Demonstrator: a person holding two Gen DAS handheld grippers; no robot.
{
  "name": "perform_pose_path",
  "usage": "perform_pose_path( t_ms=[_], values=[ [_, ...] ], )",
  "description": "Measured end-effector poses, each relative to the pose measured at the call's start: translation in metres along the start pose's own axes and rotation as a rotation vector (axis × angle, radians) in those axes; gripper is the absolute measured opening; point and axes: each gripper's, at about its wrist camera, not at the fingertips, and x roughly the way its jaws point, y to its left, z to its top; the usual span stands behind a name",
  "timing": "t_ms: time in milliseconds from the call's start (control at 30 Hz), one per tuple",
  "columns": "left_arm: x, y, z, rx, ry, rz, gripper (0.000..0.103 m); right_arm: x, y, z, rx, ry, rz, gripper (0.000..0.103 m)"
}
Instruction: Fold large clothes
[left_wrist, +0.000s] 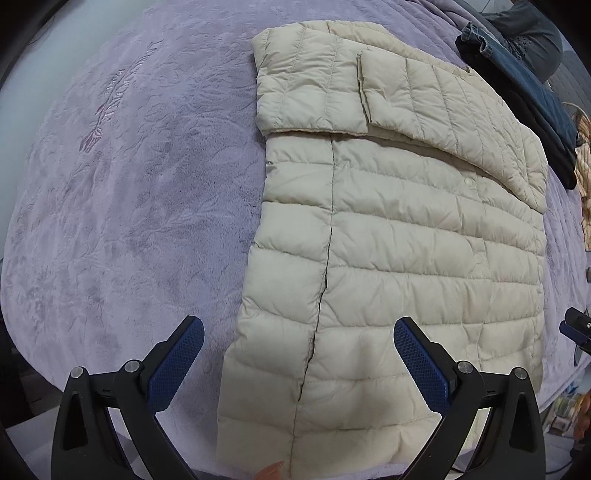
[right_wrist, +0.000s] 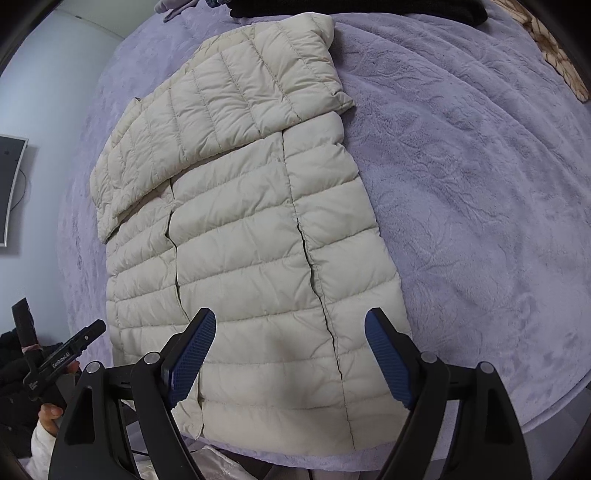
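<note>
Cream quilted jacket (left_wrist: 406, 236) lies flat on lilac blanket (left_wrist: 129, 203), hem at near edge, both sleeves folded across chest at far end; left gripper (left_wrist: 299, 332) hangs above near left part of jacket, jaws wide, nothing between pads; right gripper (right_wrist: 290, 325) above near hem, jaws wide, holding nothing; dark folded clothes (left_wrist: 535, 96) at far right of blanket, apart from jacket; wall screen (right_wrist: 9, 188) far left.
</note>
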Motion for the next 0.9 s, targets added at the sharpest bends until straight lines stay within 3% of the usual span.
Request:
perform_pose_path(
  t_ms=[33, 467, 667, 900],
  values=[
    [0.0, 0.0, -0.003, 0.002, 0.004, -0.003, 0.103, 0.0, 0.0, -0.003, 0.002, 0.004, 0.005, 0.103],
    [-0.004, 0.008, -0.025, 0.01, 0.04, 0.012, 0.103, -0.005, -0.012, -0.026, 0.04, 0.012, 0.028, 0.103],
    [-0.005, 0.016, -0.029, 0.009, 0.025, 0.046, 0.103, -0.004, -0.023, -0.03, 0.064, 0.052, -0.007, 0.103],
    [0.0, 0.021, -0.035, 0.041, 0.049, 0.012, 0.103, -0.001, -0.037, -0.035, 0.112, 0.081, 0.01, 0.103]
  ],
)
